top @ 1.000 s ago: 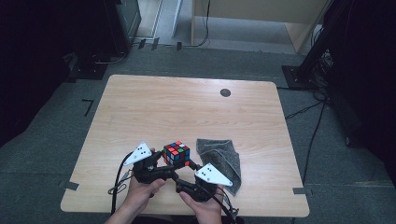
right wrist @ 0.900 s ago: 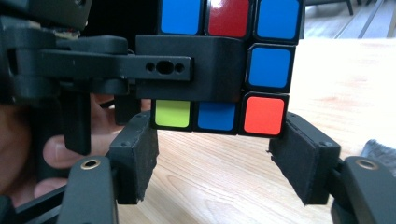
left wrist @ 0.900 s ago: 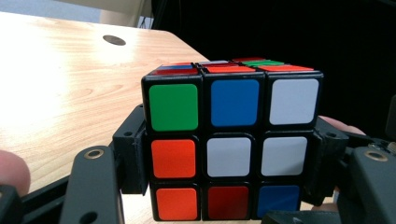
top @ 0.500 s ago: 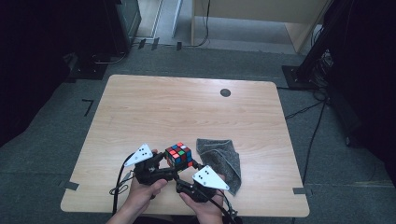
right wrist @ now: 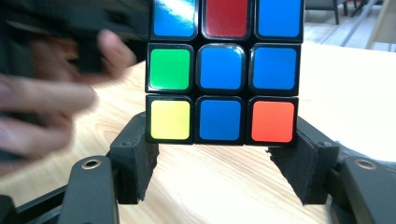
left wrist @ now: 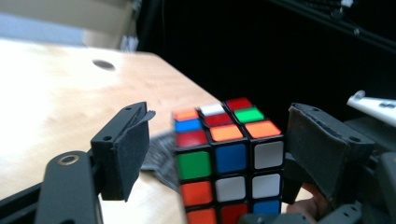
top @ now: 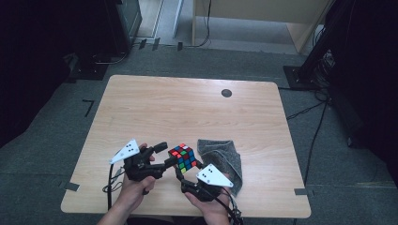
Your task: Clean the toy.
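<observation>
A Rubik's cube hangs just above the table's front edge. My right gripper comes at it from below, and its pads press on the cube's bottom row, so it is shut on the cube. My left gripper reaches in from the left. Its jaws have just been opening. The cube sits between them. A clear gap separates it from the left pad, and the right pad stands very close beside it.
A crumpled grey cloth lies on the wooden table just right of the cube. A small dark hole marks the far right of the tabletop. Dark floor, cables and stands surround the table.
The left gripper's jaws have spread off the cube, and that hand has shifted a little to the left. The right gripper and cube have stayed put.
</observation>
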Demonstrator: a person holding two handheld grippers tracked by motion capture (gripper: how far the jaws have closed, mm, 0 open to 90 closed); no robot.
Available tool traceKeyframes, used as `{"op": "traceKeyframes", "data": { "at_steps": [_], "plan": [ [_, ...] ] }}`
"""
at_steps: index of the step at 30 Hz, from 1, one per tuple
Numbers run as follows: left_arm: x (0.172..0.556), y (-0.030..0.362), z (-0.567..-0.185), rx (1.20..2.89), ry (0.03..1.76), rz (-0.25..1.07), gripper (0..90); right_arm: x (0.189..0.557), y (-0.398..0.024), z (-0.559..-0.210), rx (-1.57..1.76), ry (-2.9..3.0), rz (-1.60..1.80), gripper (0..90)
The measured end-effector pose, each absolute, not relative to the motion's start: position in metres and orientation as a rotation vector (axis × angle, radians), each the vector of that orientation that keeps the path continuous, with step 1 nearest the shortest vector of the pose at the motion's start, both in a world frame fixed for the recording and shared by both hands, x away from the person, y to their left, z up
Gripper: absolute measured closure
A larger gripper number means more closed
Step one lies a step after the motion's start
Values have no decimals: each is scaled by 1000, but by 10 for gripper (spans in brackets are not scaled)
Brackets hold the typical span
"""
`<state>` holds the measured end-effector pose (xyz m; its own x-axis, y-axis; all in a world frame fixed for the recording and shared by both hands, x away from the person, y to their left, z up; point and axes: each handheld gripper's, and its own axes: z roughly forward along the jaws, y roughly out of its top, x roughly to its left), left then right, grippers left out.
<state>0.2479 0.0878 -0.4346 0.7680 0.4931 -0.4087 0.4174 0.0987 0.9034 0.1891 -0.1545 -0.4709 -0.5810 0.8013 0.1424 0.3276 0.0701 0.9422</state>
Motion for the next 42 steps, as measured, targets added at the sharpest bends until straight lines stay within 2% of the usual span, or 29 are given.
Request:
{"op": "traceKeyframes", "data": {
  "at_steps": [3, 7, 9, 12, 15, 19, 42],
  "plan": [
    [251, 101, -434, 1530, 751, 121, 195, 194, -167, -470, 1157, 1945, 1525, 346],
    [251, 109, -443, 1678, 650, 256, 155, 200, -182, -464, 1191, 1971, 1548, 346],
    [253, 109, -450, 1719, 634, 246, 140, 202, -188, -461, 1208, 1972, 1560, 346],
    [252, 104, -457, 1759, 625, 303, 137, 203, -193, -456, 1222, 1976, 1571, 346],
    [246, 92, -464, 1867, 567, 458, 137, 202, -194, -451, 1227, 2001, 1606, 346],
    [236, 77, -472, 1941, 477, 557, 141, 198, -189, -445, 1216, 2053, 1622, 346],
    [215, 52, -471, 1988, 274, 695, 152, 201, -173, -451, 1325, 2270, 1656, 345]
  ]
}}
